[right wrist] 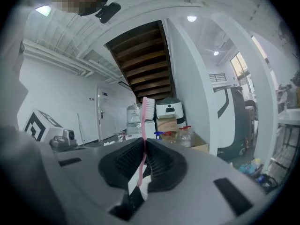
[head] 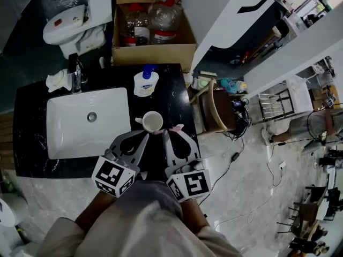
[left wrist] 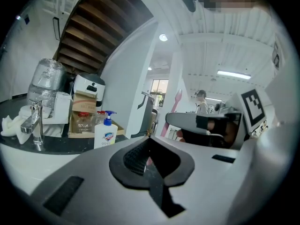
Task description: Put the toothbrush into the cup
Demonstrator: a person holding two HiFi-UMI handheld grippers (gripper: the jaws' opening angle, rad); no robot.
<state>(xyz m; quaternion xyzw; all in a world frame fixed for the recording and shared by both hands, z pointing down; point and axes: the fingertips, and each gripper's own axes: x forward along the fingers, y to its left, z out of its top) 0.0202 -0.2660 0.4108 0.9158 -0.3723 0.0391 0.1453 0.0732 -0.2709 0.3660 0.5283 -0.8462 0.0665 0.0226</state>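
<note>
— What has the right gripper (right wrist: pixel 143 144) got?
— Its jaws are clamped on the pink toothbrush (right wrist: pixel 144 118), bristle head past the tips; the left gripper (left wrist: pixel 149 146) just beside it is closed on nothing.
— And the cup (head: pixel 152 122)?
— White, upright on the black counter (head: pixel 174 92), just beyond both grippers; sink (head: pixel 69 125) to its left; soap bottle (head: pixel 146 82) farther back.

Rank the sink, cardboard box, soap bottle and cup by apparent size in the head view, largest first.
1. Sink and cardboard box: about alike; the box seems farther from the camera, so they stay unranked.
2. Soap bottle.
3. Cup, slightly smaller.
</note>
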